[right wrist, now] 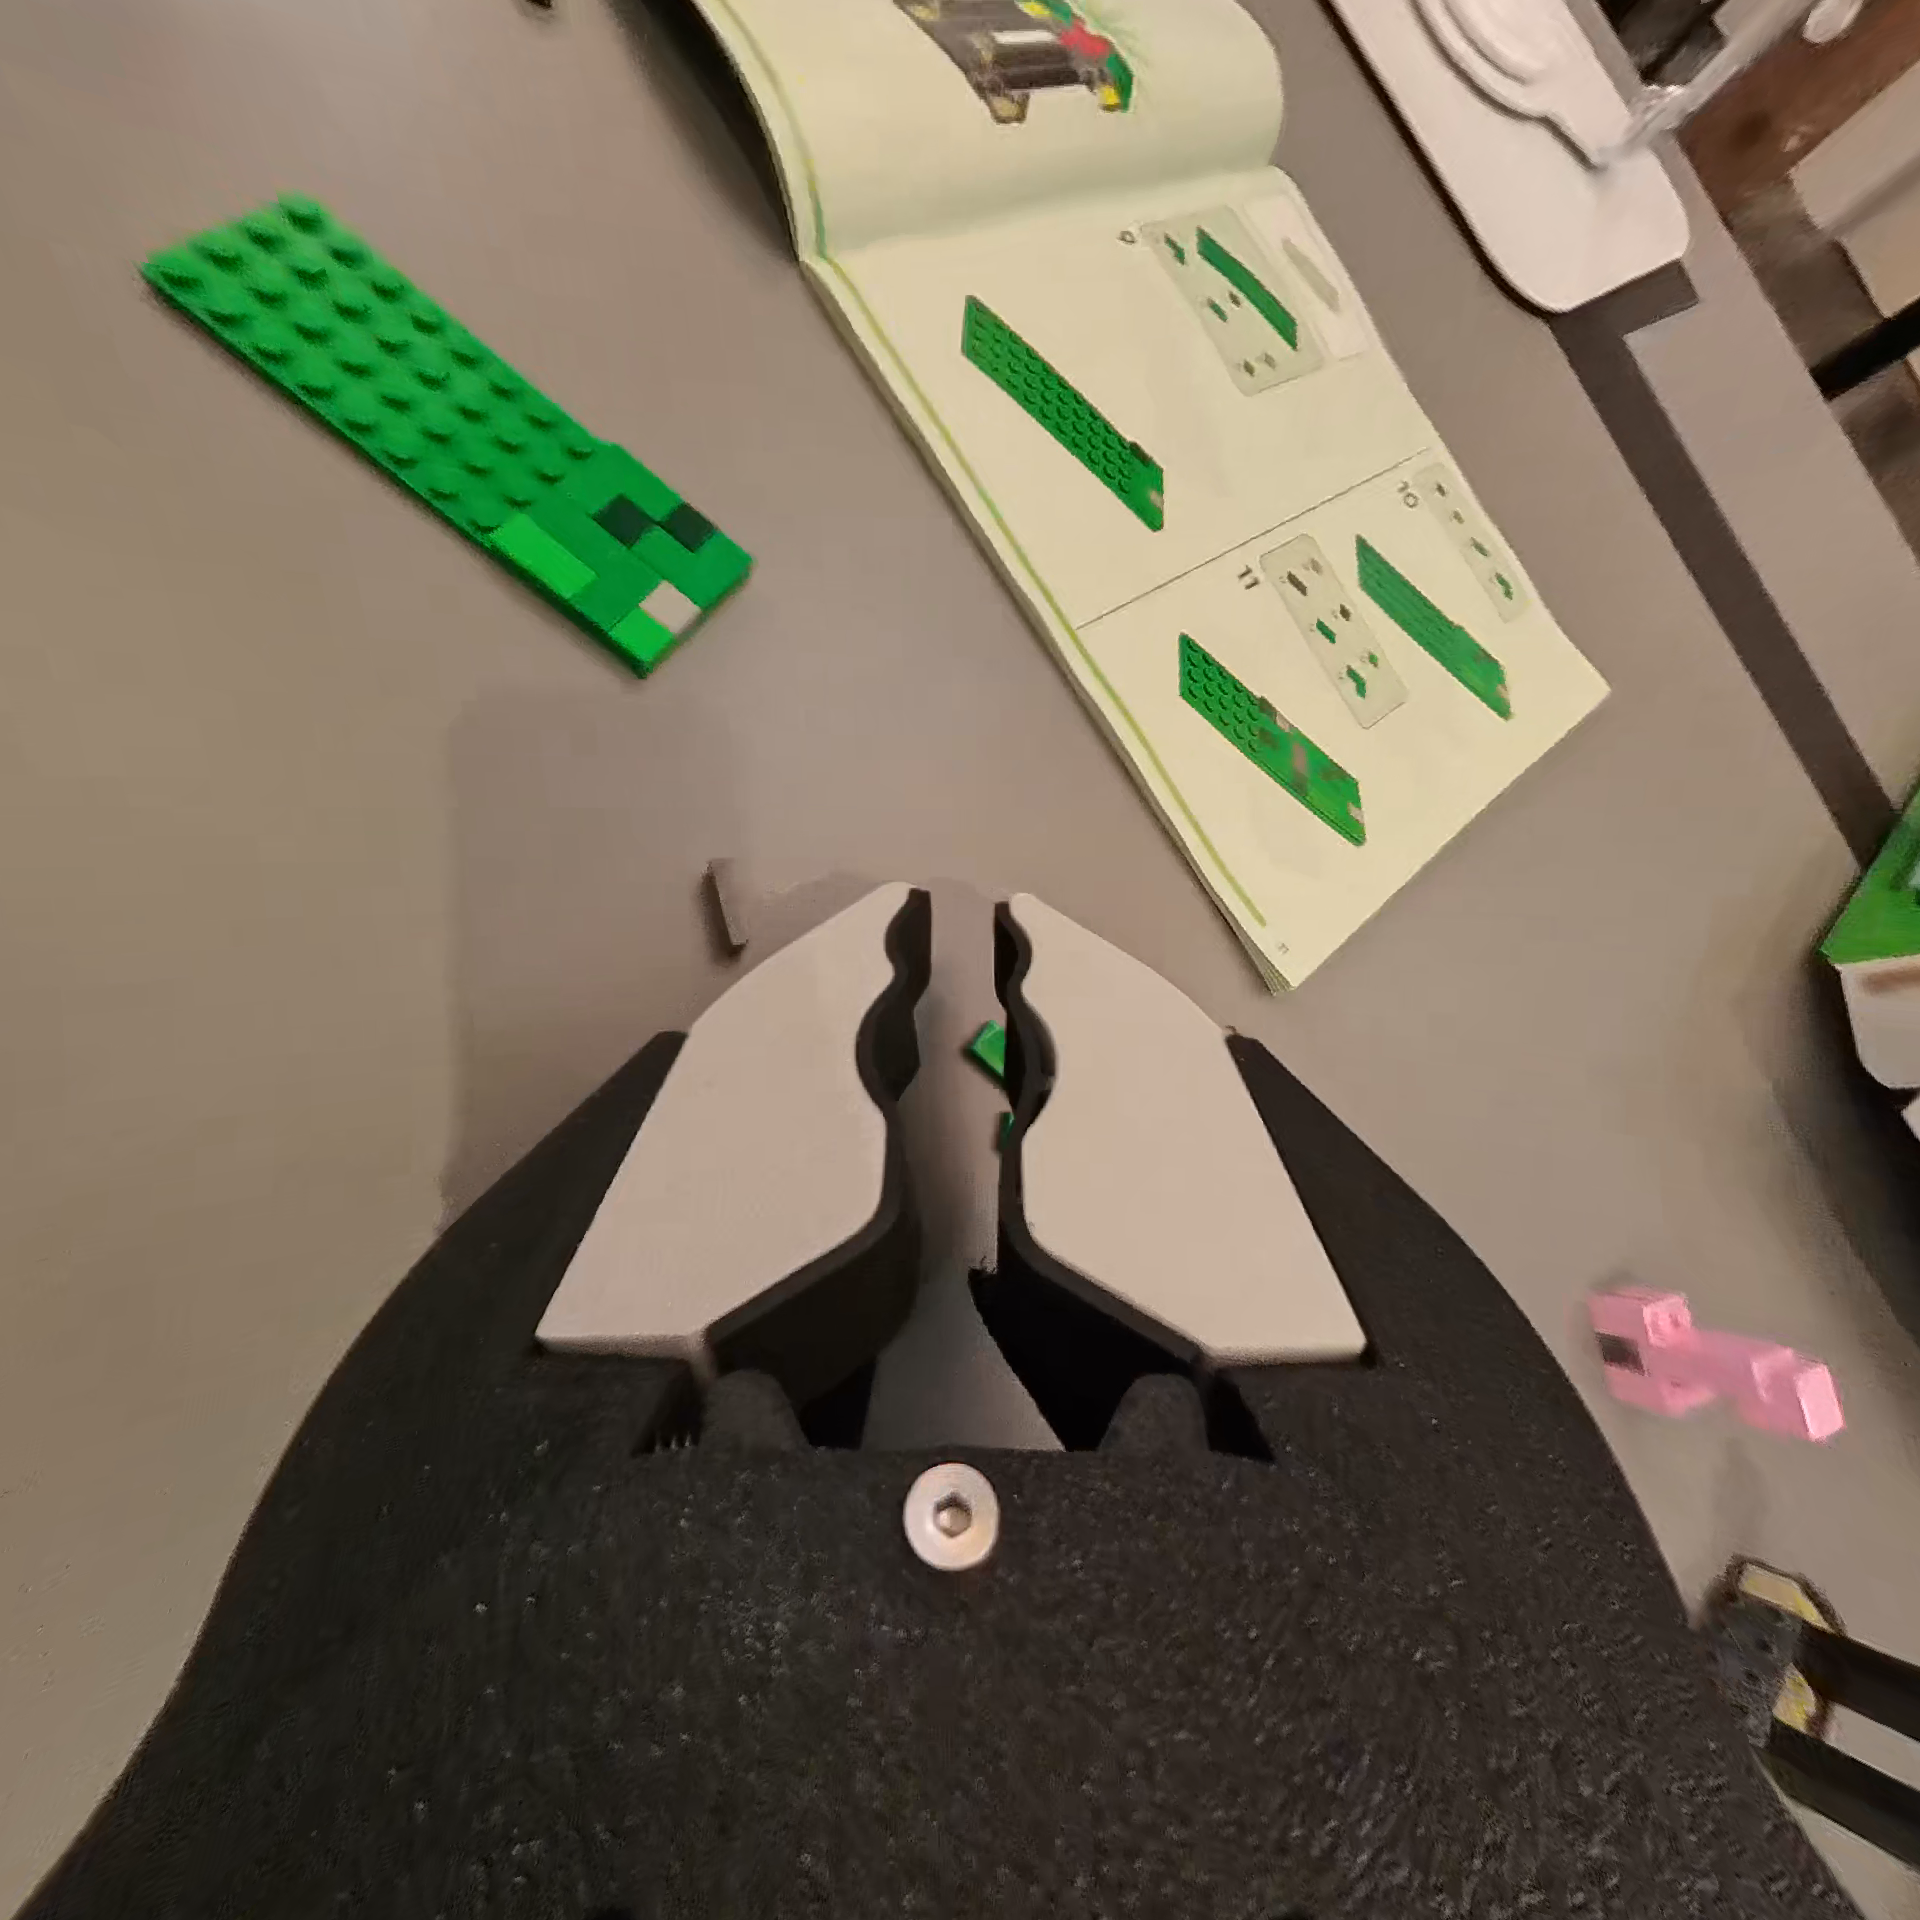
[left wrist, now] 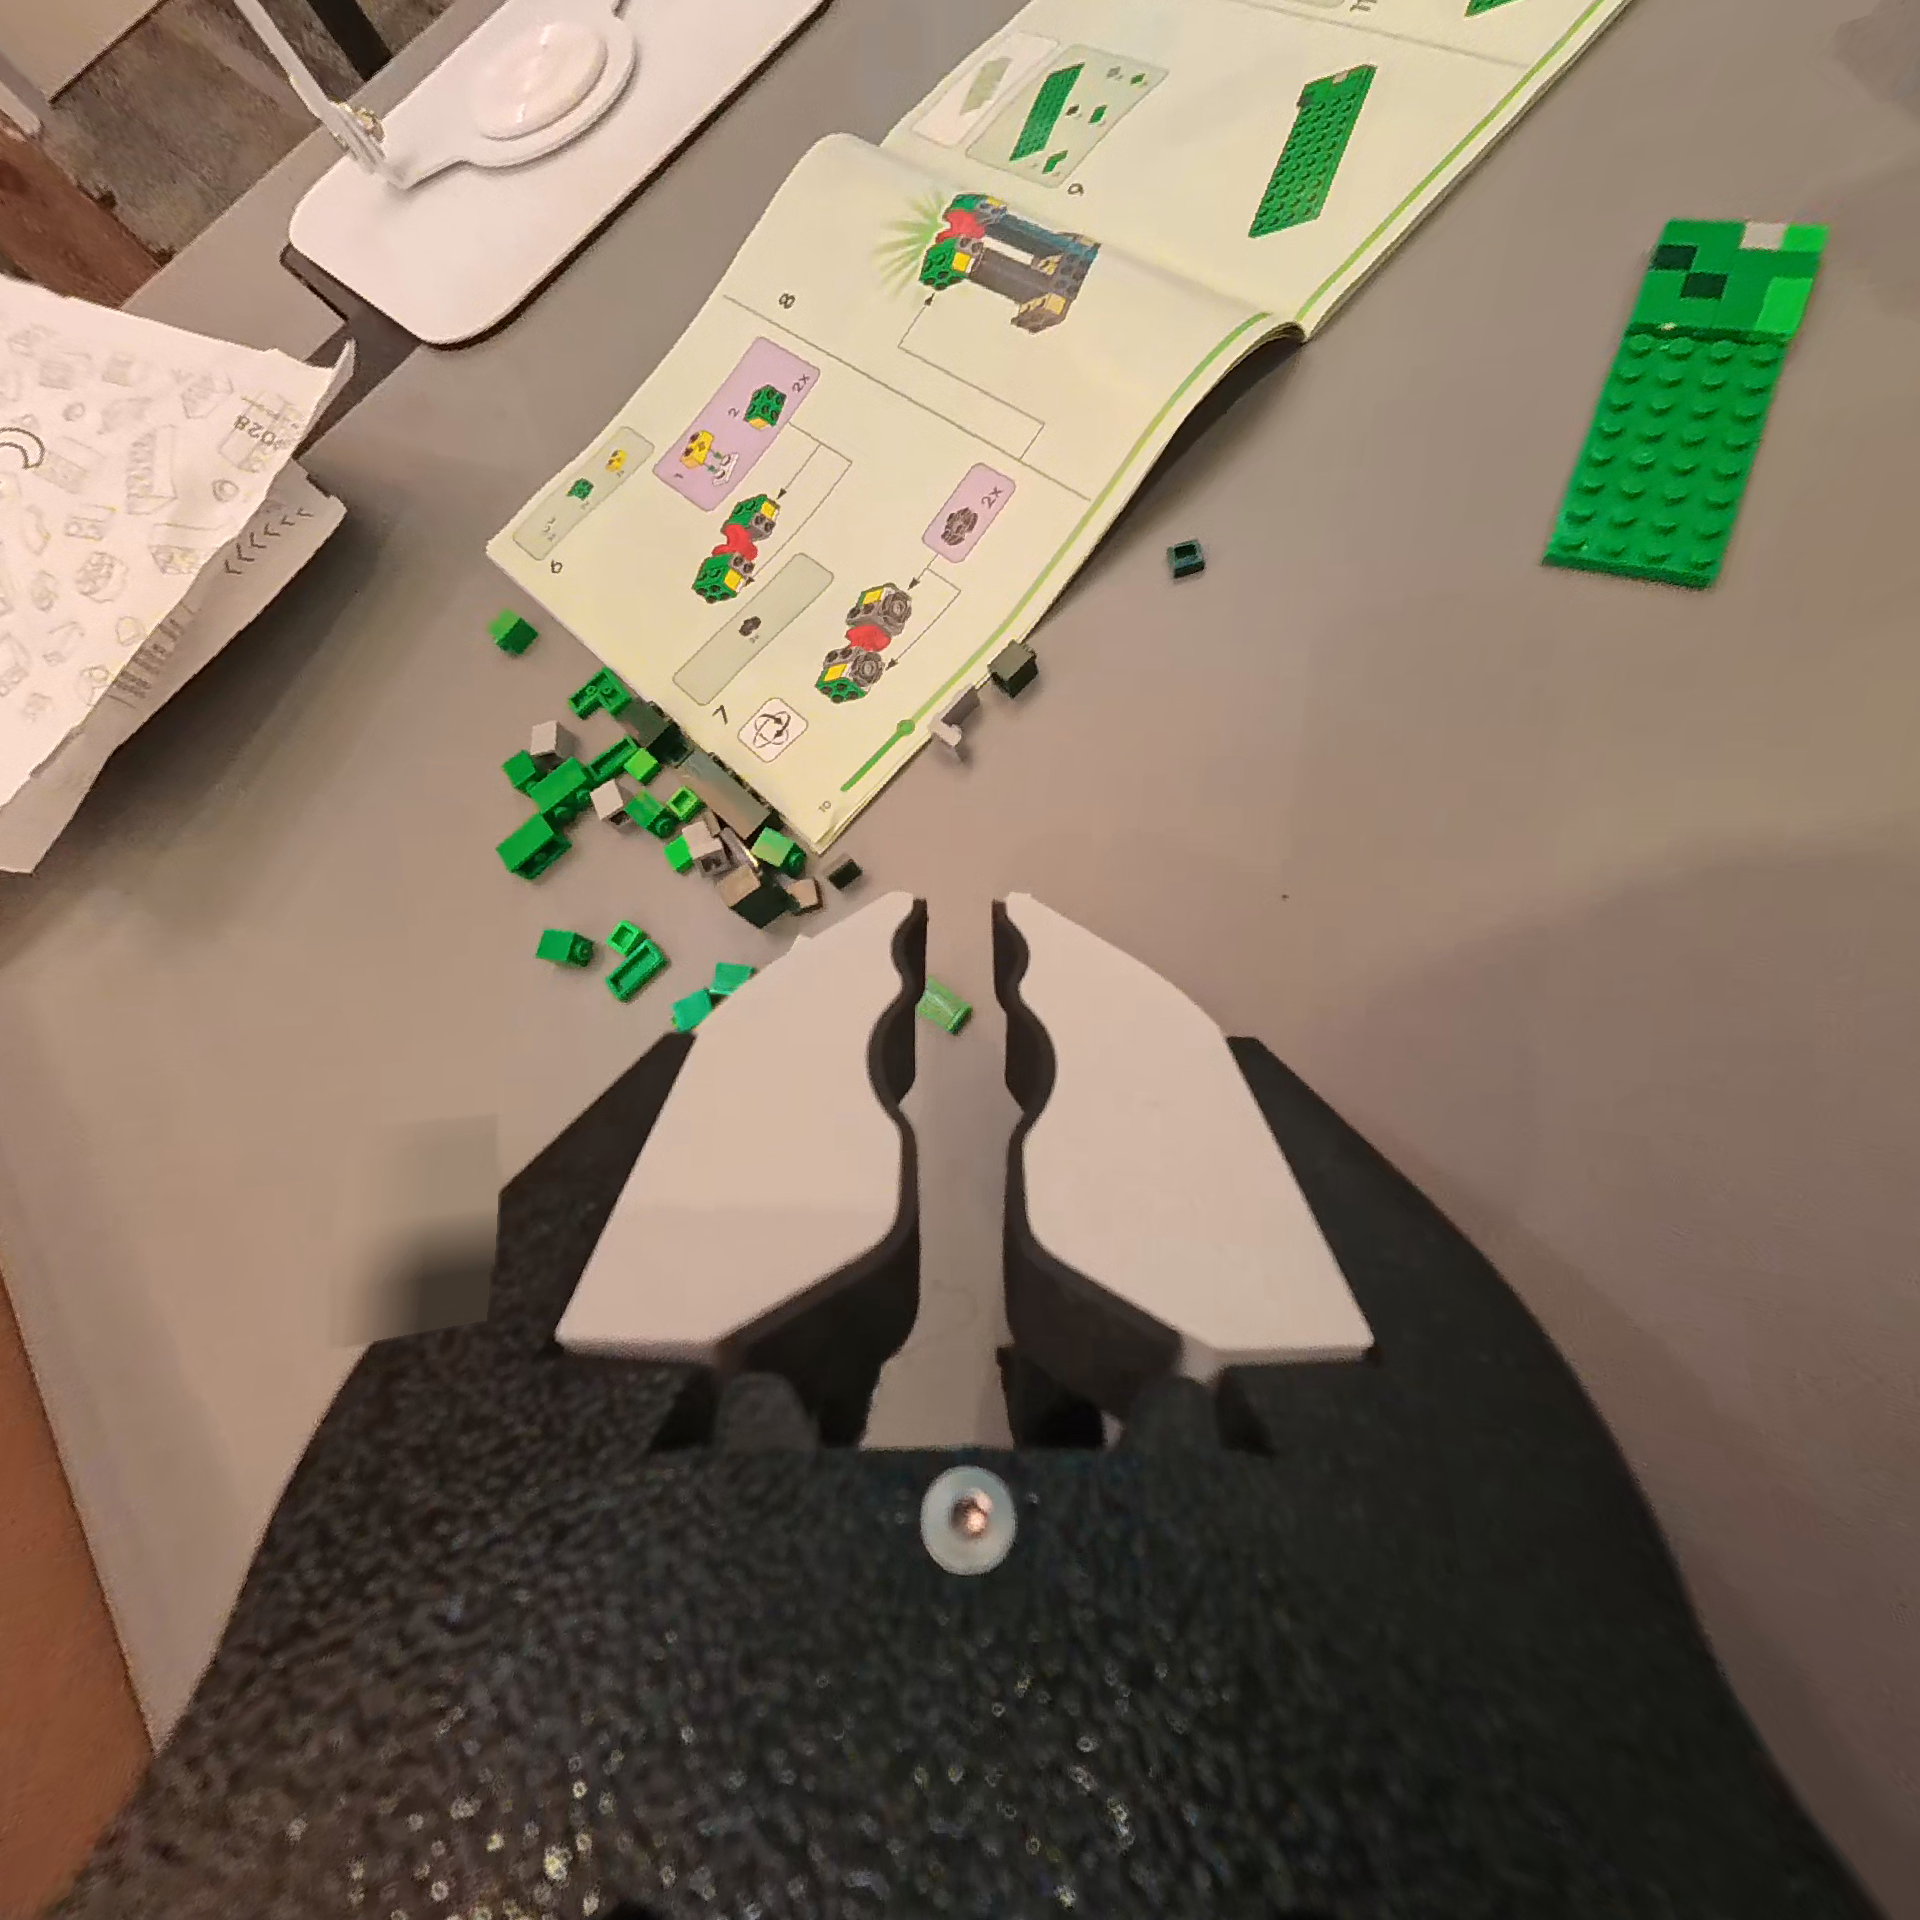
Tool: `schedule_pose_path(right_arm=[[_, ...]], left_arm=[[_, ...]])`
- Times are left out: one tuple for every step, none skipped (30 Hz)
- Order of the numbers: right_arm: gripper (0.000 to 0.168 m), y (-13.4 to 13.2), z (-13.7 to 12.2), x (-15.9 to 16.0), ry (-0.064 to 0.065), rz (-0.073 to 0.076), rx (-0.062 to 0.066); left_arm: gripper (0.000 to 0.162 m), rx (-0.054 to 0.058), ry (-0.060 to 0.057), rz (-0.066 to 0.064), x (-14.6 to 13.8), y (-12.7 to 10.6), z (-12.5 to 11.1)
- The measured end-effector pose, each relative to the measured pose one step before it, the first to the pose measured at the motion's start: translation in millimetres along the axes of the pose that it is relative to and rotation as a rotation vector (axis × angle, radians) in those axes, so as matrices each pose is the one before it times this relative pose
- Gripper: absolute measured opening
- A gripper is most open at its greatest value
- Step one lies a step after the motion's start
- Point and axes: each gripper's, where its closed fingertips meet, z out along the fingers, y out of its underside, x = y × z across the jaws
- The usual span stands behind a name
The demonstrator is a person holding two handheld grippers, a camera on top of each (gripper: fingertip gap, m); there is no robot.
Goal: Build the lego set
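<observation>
A long green plate (left wrist: 1662,416) lies flat on the grey table (left wrist: 1455,935), well to the far right in the left wrist view and to the far left (right wrist: 416,416) in the right wrist view. One end of it is covered with smooth tiles (right wrist: 634,551) in light green, dark green and grey; the rest shows bare studs.

An open booklet (left wrist: 883,468) lies beside the plate, its pages showing building steps. In the right wrist view the booklet (right wrist: 1195,520) sits to the far right of the plate.

A heap of loose bricks (left wrist: 644,800), mostly green with some grey, lies at the near left edge of the booklet, partly under it. A few single bricks sit apart along the booklet's near edge.

The left gripper (left wrist: 958,914) hangs over the table just near of the heap. Its grey fingers are slightly spread with a narrow gap, and nothing is held; a small green piece (left wrist: 945,1006) on the table shows through the gap.

The right gripper (right wrist: 961,904) is also slightly spread. A small green bit (right wrist: 987,1044) shows in the gap against its right finger; whether it is held or lies on the table below is unclear. A small grey piece (right wrist: 722,906) lies just left of its tips.

A pink brick figure (right wrist: 1714,1371) lies near right, blurred. A white paper bag (left wrist: 135,520) lies far left.
</observation>
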Motion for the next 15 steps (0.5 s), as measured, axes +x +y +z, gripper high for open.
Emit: schedule_pose_path(right_arm=[[0.011, -1.19, -1.46, -3.94, -0.0254, -0.0065, 0.0081], [0.012, -3.31, -2.22, -7.04, -0.0449, -0.0023, 0.0245], [0.012, -4.87, -2.7, -8.07, -0.0509, 0.0005, 0.0369], [0.012, -4.45, -2.21, -9.17, -0.0579, 0.0012, 0.0331], [0.012, -1.74, -0.78, -5.02, -0.0332, 0.0071, 0.011], [0.013, 1.51, 0.74, -2.64, -0.0194, 0.001, -0.0145], [0.016, 3.46, 1.64, 0.61, 0.0017, -0.0057, -0.0281], [0.016, 3.81, 2.12, 3.86, 0.0228, -0.0079, -0.0305], [0.016, 3.22, 2.01, 6.83, 0.0412, 0.0009, -0.0257], [0.014, 2.99, 1.83, 5.41, 0.028, 0.0122, -0.0242], [0.01, 1.19, 1.03, 2.02, 0.0037, 0.0232, -0.0121], [0.009, -1.29, 0.12, -0.1, -0.0111, 0.0279, 0.0059], [0.009, -2.42, -0.73, -1.07, -0.0154, 0.0214, 0.0155], [0.012, -2.97, -1.57, -4.14, -0.0306, 0.0025, 0.022], [0.015, -3.67, -1.82, -6.53, -0.0418, -0.0076, 0.0269]], left_arm=[[0.011, -0.0024, -0.0038, -0.0003, -0.97, 1.23, -0.28], [0.011, -0.0001, -0.0015, -0.0026, -0.77, 0.81, -0.36], [0.011, 0.0029, 0.0004, -0.0049, -0.49, 0.48, -0.64], [0.011, 0.0045, 0.0015, -0.0063, -0.37, 0.2, -0.58], [0.011, 0.0041, 0.0029, -0.007, -0.15, 0.18, -0.54], [0.011, 0.0036, 0.0035, -0.0072, -0.15, 0.22, -0.36], [0.011, 0.0034, 0.0035, -0.0068, -0.1, 0.15, -0.3], [0.011, 0.0026, 0.0036, -0.0058, 0.16, 0.15, -0.02], [0.011, 0.0016, 0.0024, -0.0037, 0.01, 0.09, -0.09], [0.011, 0.001, -0.0008, -0.0007, -0.31, 0.18, -0.23], [0.011, 0.0006, -0.0028, 0.0009, -0.41, 0.19, -0.63], [0.011, 0.0009, -0.0023, 0.0001, -0.28, 0.28, -0.77], [0.01, 0.0011, -0.0011, -0.0014, -0.17, 0.49, -0.84], [0.01, 0.0004, -0.0005, -0.0026, -0.09, 0.67, -0.82], [0.01, 0.0001, -0.0009, -0.0035, -0.38, 0.77, -0.83]])
